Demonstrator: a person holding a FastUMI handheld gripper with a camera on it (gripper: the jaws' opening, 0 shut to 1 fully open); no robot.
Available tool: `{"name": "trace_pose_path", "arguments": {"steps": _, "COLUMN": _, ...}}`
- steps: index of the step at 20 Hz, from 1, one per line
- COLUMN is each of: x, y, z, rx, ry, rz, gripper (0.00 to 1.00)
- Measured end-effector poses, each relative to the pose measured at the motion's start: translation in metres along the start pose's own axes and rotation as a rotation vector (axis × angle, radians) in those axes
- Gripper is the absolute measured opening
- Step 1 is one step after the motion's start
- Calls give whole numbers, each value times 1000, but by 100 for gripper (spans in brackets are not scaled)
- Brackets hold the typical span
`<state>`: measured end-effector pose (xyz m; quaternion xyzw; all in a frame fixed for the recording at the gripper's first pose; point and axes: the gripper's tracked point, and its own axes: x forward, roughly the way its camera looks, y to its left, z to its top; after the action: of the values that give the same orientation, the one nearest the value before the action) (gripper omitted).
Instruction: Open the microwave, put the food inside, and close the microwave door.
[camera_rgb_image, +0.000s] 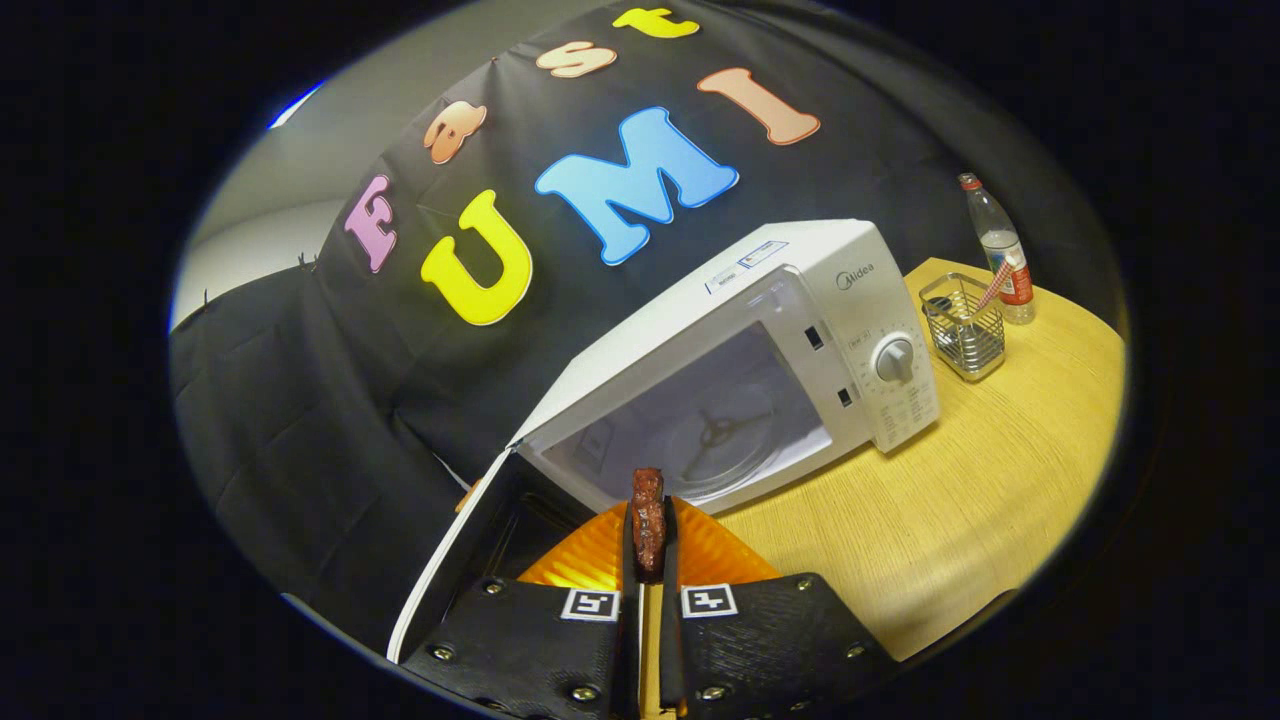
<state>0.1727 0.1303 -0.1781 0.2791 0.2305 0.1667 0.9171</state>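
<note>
In the gripper view, a light wood-grain counter (960, 500) with a rounded edge is seen, backed by a black cloth wall (330, 420); a pale grey room wall (290, 190) is visible beyond the cloth. A white box-shaped microwave (820, 290) is set on the counter, its door (450, 560) swung fully open toward the fingers' left side. The smooth pale cavity is exposed, with a turntable hub (722, 428) on its floor. A round dial (896, 360) is fitted to the control panel. Beyond the microwave, a wire mesh holder (962, 330) and a clear plastic bottle (998, 250) with a red cap are placed just beside each other. The gripper (648, 540) is nearly closed, both fingers pressing on a dark reddish-brown, rough-textured piece of food (648, 510). The food is held upright just ahead of the microwave opening, over a ribbed orange plate (590, 555).
</note>
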Motion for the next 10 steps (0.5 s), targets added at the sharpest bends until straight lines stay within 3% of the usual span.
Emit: {"name": "trace_pose_path", "arguments": {"steps": 10, "x": 72, "y": -11, "z": 5, "rx": 36, "ry": -43, "rz": -4, "gripper": 8}}
